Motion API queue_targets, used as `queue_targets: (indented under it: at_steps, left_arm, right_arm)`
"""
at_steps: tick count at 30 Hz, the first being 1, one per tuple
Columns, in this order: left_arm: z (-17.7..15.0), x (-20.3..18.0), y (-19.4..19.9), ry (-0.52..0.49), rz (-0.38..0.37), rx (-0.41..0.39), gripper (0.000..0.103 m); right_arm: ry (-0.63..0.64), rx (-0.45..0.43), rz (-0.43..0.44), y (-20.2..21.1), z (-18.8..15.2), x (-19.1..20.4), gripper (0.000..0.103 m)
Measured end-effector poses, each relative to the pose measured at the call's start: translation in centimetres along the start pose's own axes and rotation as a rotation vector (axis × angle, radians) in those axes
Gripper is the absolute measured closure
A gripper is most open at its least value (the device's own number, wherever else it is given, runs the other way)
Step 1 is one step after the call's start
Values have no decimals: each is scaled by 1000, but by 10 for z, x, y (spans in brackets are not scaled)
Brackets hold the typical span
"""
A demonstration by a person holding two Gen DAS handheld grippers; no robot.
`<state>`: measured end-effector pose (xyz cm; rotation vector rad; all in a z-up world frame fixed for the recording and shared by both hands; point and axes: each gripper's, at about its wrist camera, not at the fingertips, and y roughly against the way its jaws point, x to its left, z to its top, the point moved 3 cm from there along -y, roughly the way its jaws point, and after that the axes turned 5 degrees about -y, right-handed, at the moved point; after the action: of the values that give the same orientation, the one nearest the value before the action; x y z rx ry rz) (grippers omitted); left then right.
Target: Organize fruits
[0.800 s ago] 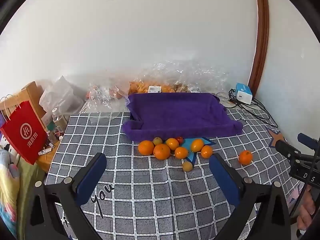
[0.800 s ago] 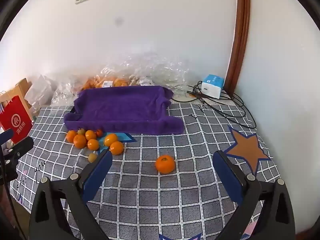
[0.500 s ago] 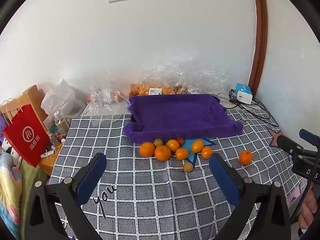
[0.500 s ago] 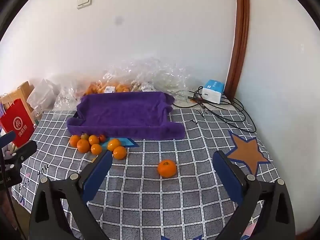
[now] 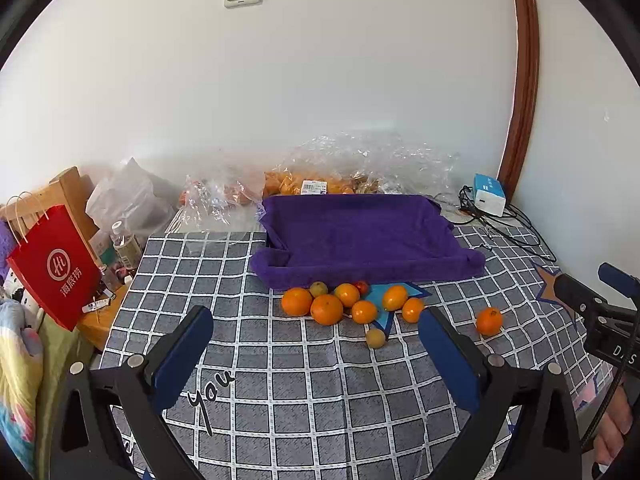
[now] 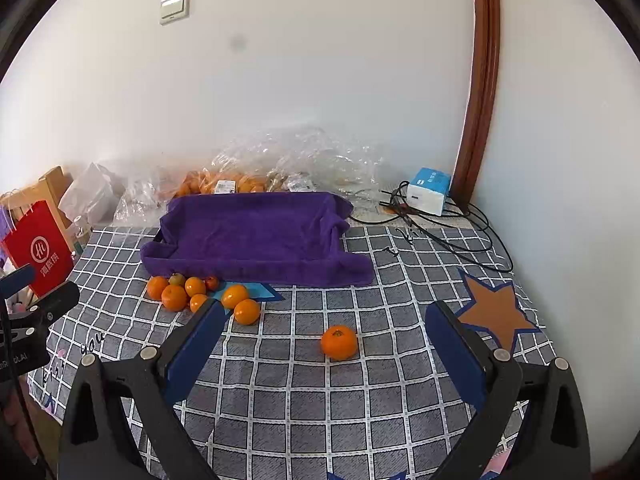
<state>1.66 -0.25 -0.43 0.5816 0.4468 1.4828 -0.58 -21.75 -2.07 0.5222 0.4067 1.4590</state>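
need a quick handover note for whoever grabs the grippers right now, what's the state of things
Left gripper: open, empty, above the checked tablecloth.
Right gripper: open, empty, facing the lone mandarin.
Fruit: a cluster of oranges and smaller fruits lies on the cloth just in front of the purple towel-lined tray; the lone mandarin sits apart to the right.
Done: nothing visible in the tray yet.
Left: every loose fruit still has to be sorted.

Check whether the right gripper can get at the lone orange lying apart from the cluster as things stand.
Probably yes. The right gripper is open and empty, and the lone orange sits on the checked tablecloth straight ahead between its fingers, with nothing in the way. The cluster of fruit lies well off to the side.
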Motion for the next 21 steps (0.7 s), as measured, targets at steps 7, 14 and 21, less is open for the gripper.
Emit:
queue_targets:
  at_steps: [7,14,21]
  left_arm:
    - [-1,0,0,3,3,0,0]
    - [-2,-1,1,5,8,-1,0]
    - [-3,0,1,6,10,0,0]
  right_arm:
    - [5,-1,2,0,-1,1,4]
    - [4,-3,3,0,-1,1,4]
    - [-2,-8,7,0,1,0,4]
